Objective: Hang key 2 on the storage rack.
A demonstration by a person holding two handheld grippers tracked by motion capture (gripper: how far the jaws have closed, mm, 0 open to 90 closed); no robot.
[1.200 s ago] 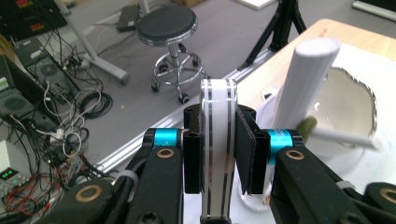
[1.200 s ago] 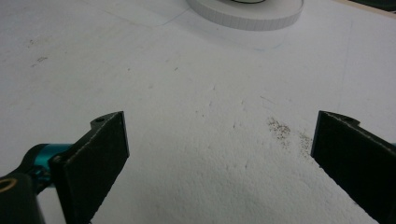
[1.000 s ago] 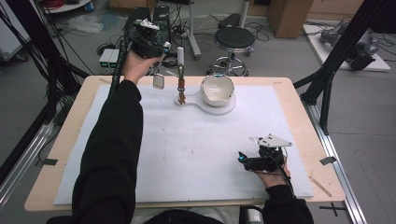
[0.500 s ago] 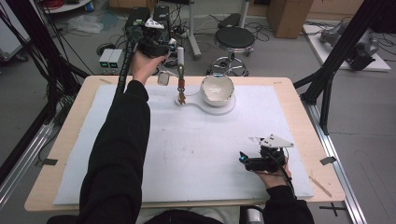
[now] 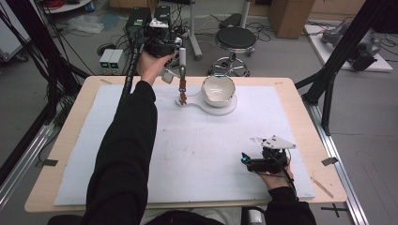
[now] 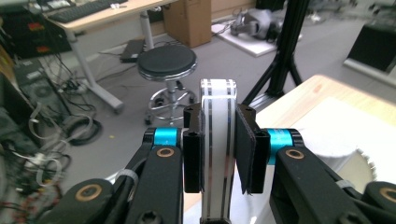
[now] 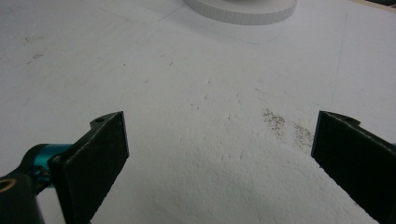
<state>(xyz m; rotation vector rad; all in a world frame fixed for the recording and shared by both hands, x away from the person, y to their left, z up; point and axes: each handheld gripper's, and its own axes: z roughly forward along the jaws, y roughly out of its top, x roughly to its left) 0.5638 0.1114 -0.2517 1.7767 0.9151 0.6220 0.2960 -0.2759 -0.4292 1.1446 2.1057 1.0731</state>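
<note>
Jaws of my left tool [image 5: 179, 60] clamp a white spoon [image 6: 216, 140] by its handle at the tabletop's [image 5: 300, 108] twelve o'clock edge, its tip beside the bowl [image 5: 218, 89]. My right tool [image 5: 248, 161] rests open at five o'clock.

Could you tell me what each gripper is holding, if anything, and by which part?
The left gripper is shut on the top end of a white-handled utensil hanging beside the bowl. The right gripper holds nothing; its jaws stand open.
</note>
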